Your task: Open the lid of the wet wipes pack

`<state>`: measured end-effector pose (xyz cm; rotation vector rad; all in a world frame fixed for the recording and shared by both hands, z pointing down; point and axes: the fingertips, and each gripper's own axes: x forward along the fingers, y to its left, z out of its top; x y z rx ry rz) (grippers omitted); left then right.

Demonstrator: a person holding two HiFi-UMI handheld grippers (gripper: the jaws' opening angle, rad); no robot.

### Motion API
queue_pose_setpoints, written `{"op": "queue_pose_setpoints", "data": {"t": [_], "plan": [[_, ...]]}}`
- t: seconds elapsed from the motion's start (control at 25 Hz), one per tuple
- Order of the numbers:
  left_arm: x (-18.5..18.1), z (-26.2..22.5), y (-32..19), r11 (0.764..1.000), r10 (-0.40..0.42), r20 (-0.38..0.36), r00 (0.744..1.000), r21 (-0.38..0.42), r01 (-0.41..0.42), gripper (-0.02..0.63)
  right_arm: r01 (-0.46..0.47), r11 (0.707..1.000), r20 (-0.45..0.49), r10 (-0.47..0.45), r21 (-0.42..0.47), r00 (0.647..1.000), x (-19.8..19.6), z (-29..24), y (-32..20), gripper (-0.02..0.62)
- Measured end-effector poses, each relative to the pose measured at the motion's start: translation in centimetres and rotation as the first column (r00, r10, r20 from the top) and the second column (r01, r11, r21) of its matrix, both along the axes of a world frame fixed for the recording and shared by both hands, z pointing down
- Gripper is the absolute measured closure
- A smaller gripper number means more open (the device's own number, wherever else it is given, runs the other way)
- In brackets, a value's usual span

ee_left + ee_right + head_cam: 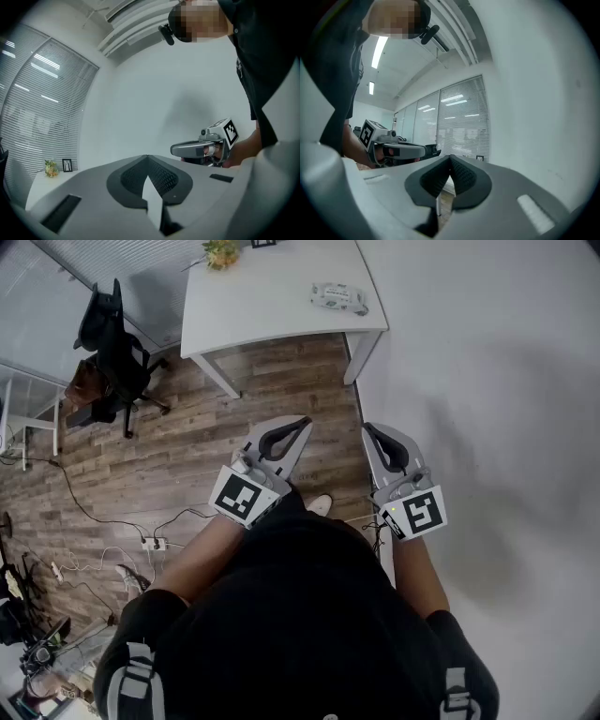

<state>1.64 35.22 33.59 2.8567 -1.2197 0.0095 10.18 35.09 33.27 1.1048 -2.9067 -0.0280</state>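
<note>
The left gripper and the right gripper are held level at the body, each clenched tip to tip with nothing gripped. Beyond the wooden floor, what appears to be the wet wipes pack is seen lying on the white table, well apart from both.

The floor looks like rough-grained wood planks in mixed browns. The table has a smooth, matt white top, and the wet wipes pack on it looks like soft plastic film with a slight sheen. The left gripper and right gripper have smooth, matt grey plastic shells, with black, finely ribbed pads. The person's top is matt black cloth. The wall is plain matt white.
</note>
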Motion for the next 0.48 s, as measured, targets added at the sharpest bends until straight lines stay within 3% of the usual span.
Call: {"op": "queue_pose_setpoints", "data": {"t": [0.48], "plan": [[-1.3,0.9,1.2,0.999,-0.027,0.009,1.000,-0.024,0.027,0.600,-0.015,1.000,0.022,0.015,0.008,1.000,0.3,0.1,1.1,0.584]]}}
